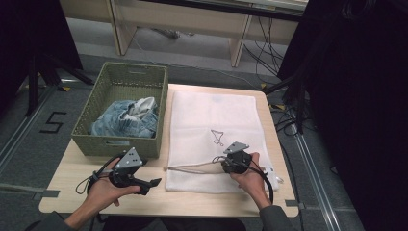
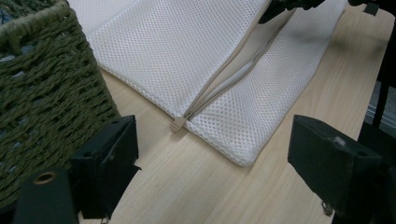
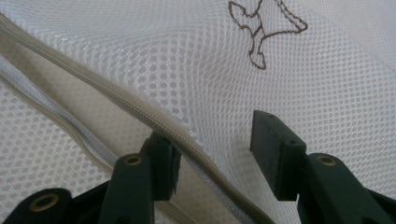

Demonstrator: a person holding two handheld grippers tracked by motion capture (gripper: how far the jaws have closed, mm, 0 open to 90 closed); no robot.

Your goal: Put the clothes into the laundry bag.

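Observation:
A white mesh laundry bag (image 1: 211, 120) lies flat on the wooden table (image 1: 72, 178), with a small embroidered outline on its top. Its beige zipper (image 1: 192, 168) runs along the near edge and gapes open (image 2: 224, 79). My right gripper (image 1: 226, 162) sits at that opening. Its jaws (image 3: 217, 149) straddle the upper zipper edge (image 3: 140, 114), one jaw inside the opening and one on top of the mesh, with a gap between the pads and the fabric. My left gripper (image 1: 150, 186) hovers open over bare table (image 2: 212, 154), short of the zipper's end tab (image 2: 177, 125).
A green woven basket (image 1: 120, 144) stands on the left of the table, holding blue denim (image 1: 122, 122) and a white cloth (image 1: 142, 106). Its wall (image 2: 42, 93) is close to my left gripper. Cables and furniture legs lie on the floor beyond the table.

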